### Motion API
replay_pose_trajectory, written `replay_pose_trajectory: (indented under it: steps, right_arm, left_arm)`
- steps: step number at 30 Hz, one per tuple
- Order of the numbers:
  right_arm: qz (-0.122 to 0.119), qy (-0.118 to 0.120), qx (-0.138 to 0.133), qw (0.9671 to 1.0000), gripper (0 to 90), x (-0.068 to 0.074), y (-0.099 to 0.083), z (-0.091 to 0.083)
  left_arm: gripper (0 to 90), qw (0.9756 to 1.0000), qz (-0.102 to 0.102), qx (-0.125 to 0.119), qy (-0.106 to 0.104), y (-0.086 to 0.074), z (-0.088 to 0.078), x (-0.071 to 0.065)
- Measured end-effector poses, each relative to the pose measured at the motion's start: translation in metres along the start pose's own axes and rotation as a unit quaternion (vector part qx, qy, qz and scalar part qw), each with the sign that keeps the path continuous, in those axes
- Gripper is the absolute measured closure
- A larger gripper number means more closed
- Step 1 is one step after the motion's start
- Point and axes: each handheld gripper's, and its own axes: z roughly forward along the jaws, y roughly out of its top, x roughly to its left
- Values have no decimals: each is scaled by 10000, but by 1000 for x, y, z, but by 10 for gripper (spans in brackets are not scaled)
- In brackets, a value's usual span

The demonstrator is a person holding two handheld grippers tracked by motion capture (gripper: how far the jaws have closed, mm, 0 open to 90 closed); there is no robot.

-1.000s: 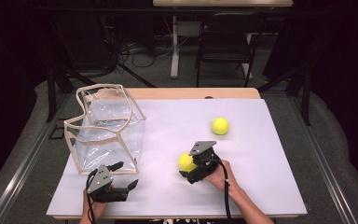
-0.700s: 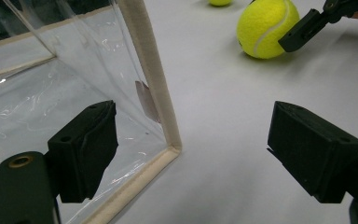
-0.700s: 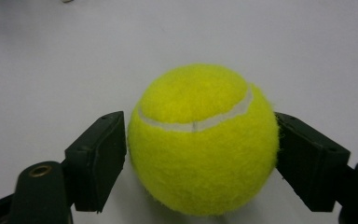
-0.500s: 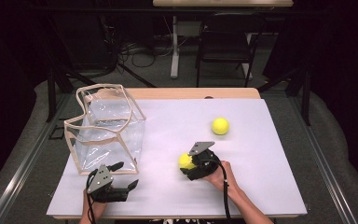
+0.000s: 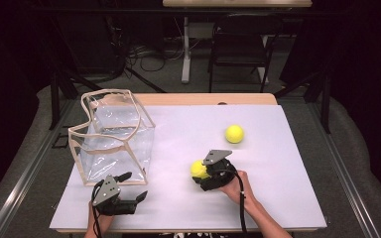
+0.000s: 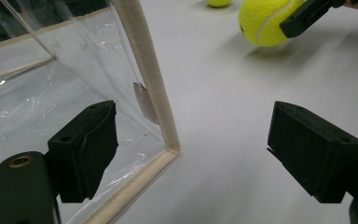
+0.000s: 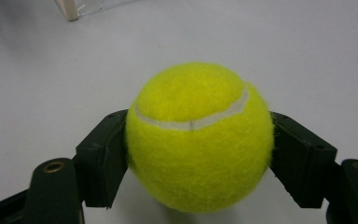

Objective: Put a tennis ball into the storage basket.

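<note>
A yellow tennis ball (image 7: 196, 116) sits squeezed between both black pads of my right gripper (image 7: 199, 158), which is shut on it just over the white table (image 5: 278, 198). In the high view this gripper (image 5: 199, 173) and its ball (image 5: 196, 167) are at centre front. A second tennis ball (image 5: 234, 134) lies free farther back and to the right. My left gripper (image 5: 135, 186) stands open at the front left, its jaws (image 6: 191, 149) wide apart around nothing. It is just in front of the near corner of a clear plastic bag (image 6: 144, 79) with beige trim.
The clear bag (image 5: 111, 136) stands open-topped on the table's left side. From the left gripper view the held ball (image 6: 263, 21) hangs beyond the bag's corner. A dark chair (image 5: 240, 44) and cables lie past the table's far edge.
The right gripper's jaws have drawn in onto the tennis ball. Both hands have stayed almost where they were.
</note>
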Motion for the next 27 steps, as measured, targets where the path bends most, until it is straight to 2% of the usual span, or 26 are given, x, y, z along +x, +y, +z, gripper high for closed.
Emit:
replay_pose_trajectory:
  steps: [22,27]
  right_arm:
    - [-127,-160,-153,9997,261,2,8,-14]
    - [-53,-206,-279,9994,261,-2,10,-23]
  left_arm:
    - [160,10000,-14,-32,-1,0,0,0]
    - [160,10000,34,-16,-15,1,0,-1]
